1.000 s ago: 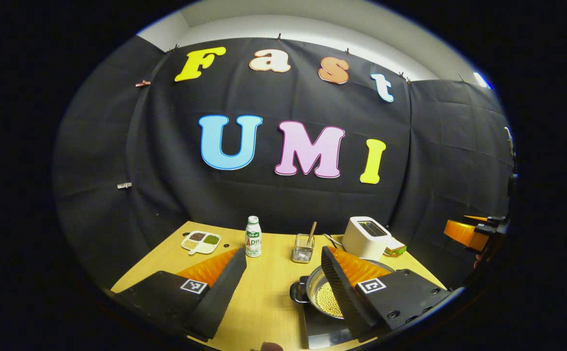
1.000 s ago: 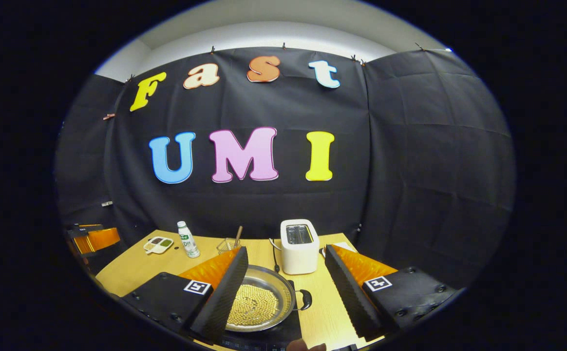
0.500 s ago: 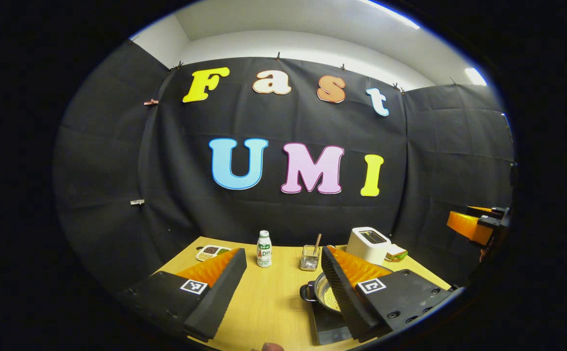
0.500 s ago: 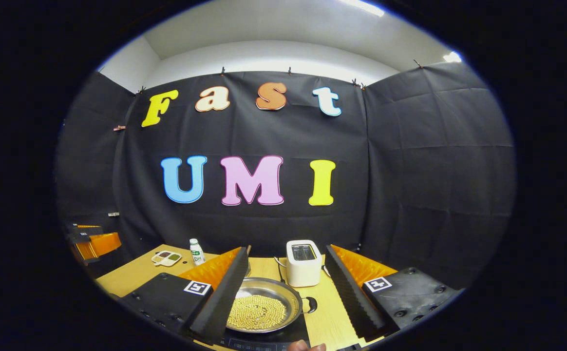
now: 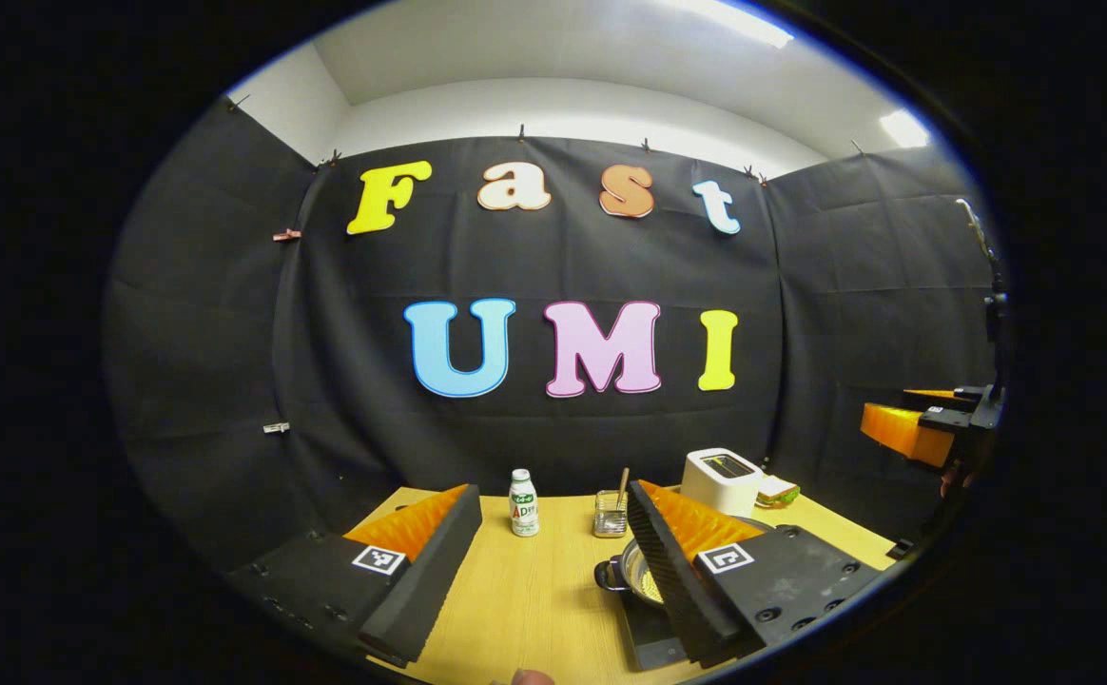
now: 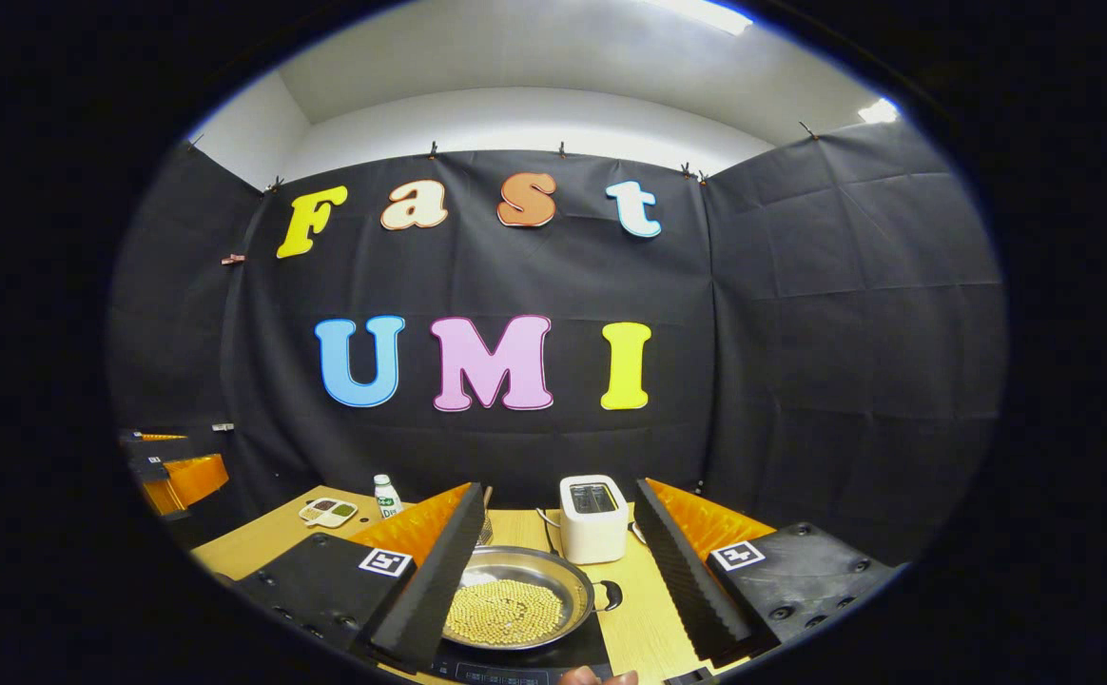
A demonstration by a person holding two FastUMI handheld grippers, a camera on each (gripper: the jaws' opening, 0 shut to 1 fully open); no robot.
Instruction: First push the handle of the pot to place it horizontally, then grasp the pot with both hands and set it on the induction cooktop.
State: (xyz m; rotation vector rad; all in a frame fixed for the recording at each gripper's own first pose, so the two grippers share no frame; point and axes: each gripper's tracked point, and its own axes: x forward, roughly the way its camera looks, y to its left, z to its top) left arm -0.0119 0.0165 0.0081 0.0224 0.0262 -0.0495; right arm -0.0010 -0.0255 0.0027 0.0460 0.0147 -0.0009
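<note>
On the induction cooktop we see the pot: shallow, shiny steel, sitting level, a dark loop handle on its side toward the toaster. Inside it, a flat layer of small yellowish beans. From the left gripper view, the pot's other loop handle pokes out beside our left gripper, fingers spread wide, holding nothing. Right gripper likewise spread and empty, with the pot between and beyond its fingers. Further back on the wooden table: a wire basket with a stick standing in it, a small white bottle, a divided dish with dark and green fillings. A sandwich lies just beside the toaster.
</note>
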